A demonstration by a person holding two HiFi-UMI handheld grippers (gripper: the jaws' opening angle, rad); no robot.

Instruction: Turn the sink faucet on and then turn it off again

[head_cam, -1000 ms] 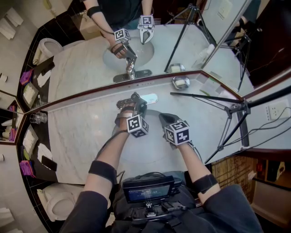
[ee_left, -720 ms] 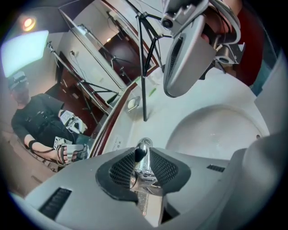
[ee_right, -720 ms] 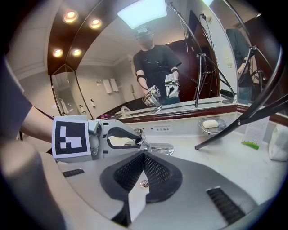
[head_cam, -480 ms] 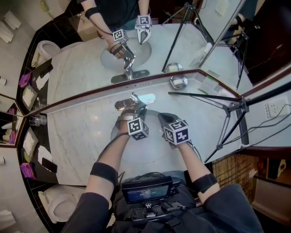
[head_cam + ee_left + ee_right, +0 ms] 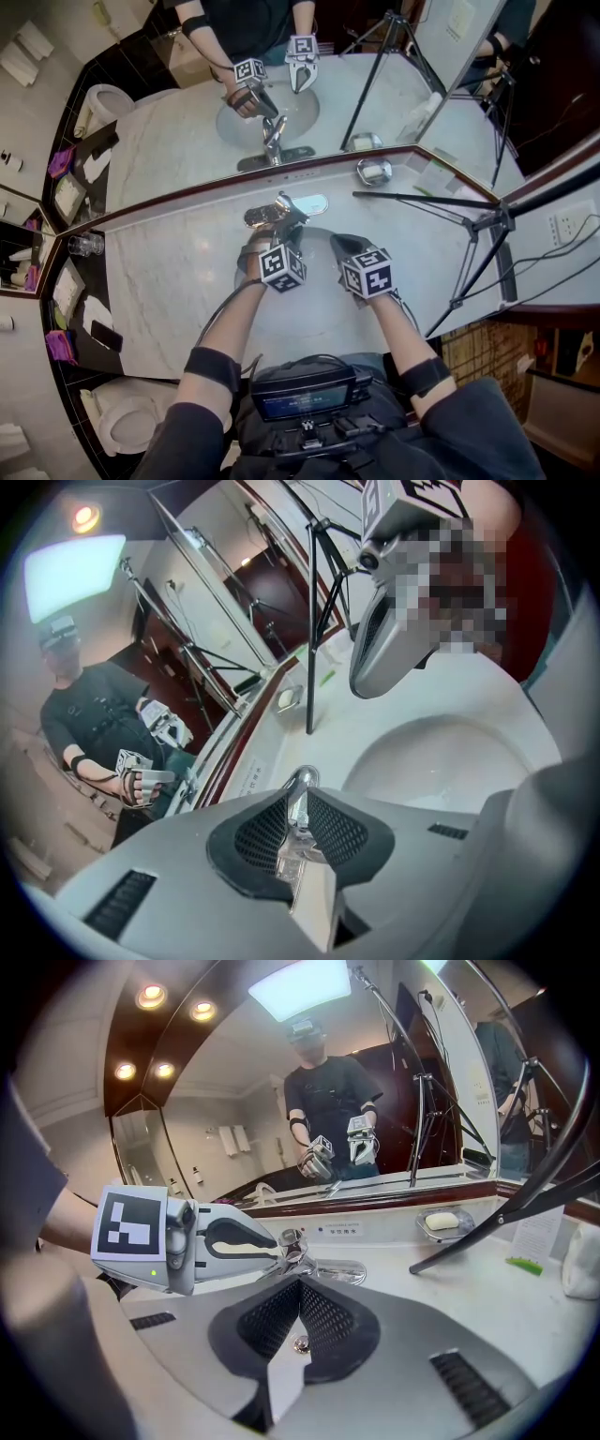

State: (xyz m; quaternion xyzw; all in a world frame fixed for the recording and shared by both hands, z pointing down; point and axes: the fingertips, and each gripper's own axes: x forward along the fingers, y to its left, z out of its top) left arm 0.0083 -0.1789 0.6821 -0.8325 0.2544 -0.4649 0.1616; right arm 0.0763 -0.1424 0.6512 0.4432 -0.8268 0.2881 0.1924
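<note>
Chrome faucet lever [image 5: 300, 784] nipped in the left gripper's [image 5: 298, 810] just-closing jaws; right gripper [image 5: 300, 1309], jaws together, empty, over the basin [image 5: 317, 289]; tripod leg [image 5: 422, 198] bars the table [image 5: 169, 272] rightward.

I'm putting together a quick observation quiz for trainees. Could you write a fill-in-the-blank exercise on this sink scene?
1. The left gripper has its fingers on the faucet's chrome ____.
2. The right gripper hangs over the sink with its fingers ____.
3. The small dish right of the faucet holds a bar of ____.
Missing words: handle; shut; soap.
The left gripper's fingers have just been closing on that handle.
</note>
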